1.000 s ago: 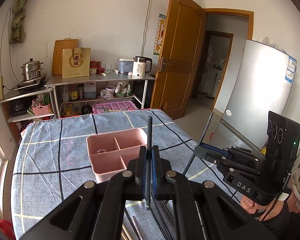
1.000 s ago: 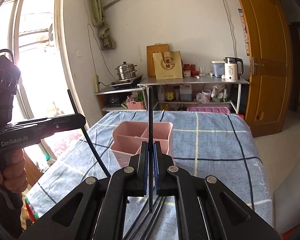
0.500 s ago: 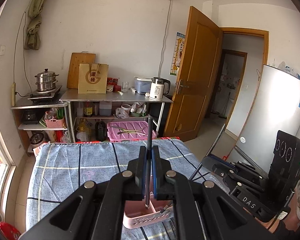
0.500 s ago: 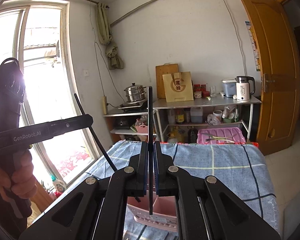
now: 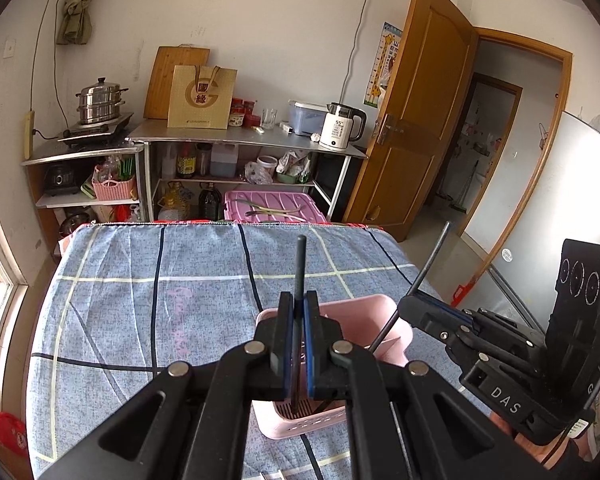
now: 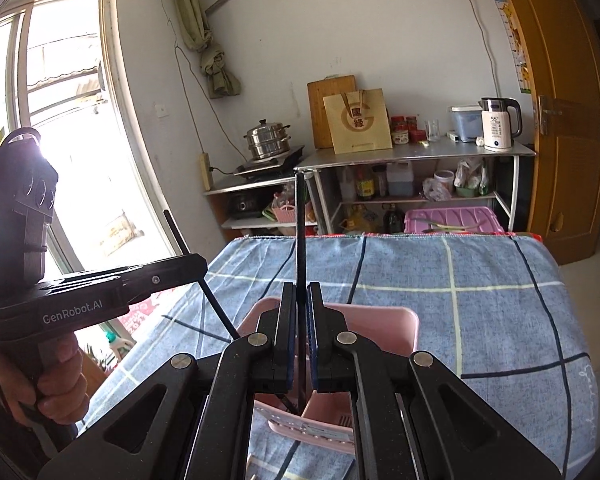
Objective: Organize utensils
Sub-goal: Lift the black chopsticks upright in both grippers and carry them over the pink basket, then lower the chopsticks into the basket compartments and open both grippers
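On the checked tablecloth point(image 5: 140, 300), both grippers' jaws pinch black chopsticks whose tips (hidden) dip into the pink organizer point(image 5: 396, 320).

Pink bin point(image 5: 396, 334) smooth plastic; tablecloth point(image 5: 140, 300) woven cloth; chopstick point(image 5: 300, 272) matt black.

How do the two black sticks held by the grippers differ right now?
The left gripper holds its chopstick upright in its own camera; the right gripper holds its chopstick slanted in that same view. The left one shows more length below the fingers. Both are thin, black, clamped tight, lower ends in the pink organizer.
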{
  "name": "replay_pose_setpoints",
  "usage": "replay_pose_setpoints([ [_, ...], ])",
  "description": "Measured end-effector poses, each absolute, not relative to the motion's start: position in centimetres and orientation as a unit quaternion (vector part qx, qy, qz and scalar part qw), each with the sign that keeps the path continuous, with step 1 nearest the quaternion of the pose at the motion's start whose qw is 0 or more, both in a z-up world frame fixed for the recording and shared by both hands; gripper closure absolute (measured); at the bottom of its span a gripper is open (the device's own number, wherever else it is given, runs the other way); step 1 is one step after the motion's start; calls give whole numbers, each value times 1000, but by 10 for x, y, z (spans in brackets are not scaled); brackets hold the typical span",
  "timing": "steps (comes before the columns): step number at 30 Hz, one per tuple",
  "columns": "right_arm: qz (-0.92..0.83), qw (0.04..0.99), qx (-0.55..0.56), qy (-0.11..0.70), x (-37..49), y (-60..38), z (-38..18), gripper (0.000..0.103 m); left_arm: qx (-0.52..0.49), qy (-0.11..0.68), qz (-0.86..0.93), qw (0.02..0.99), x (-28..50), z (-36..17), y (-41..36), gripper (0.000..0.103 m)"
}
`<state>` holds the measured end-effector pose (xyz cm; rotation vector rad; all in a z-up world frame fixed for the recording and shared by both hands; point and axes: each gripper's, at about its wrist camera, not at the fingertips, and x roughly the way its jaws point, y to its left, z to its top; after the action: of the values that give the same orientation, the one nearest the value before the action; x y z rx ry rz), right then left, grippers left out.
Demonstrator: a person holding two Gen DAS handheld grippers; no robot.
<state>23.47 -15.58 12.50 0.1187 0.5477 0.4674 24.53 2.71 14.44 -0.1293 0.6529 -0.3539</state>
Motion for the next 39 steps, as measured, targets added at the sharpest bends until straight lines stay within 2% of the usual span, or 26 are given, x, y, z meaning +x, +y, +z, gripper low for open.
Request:
replay_pose_setpoints([
  [4,229,933,53,273,234,-156,122,97,-68,315,-163,933,244,141,31,95],
  [6,229,935,50,268,230,-157,124,95,-67,309,-158,936,241,145,33,91],
  [8,226,937,49,262,227,-160,128,90,-63,299,-154,940,236,148,34,80],
  [10,224,939,49,257,222,-163,131,90,-61,291,-150,943,230,152,35,76],
  [23,196,952,43,232,153,-201,129,89,-57,244,-152,956,156,157,32,72],
  [39,177,932,51,311,110,-224,61,89,-50,323,-205,923,105,74,-17,72],
])
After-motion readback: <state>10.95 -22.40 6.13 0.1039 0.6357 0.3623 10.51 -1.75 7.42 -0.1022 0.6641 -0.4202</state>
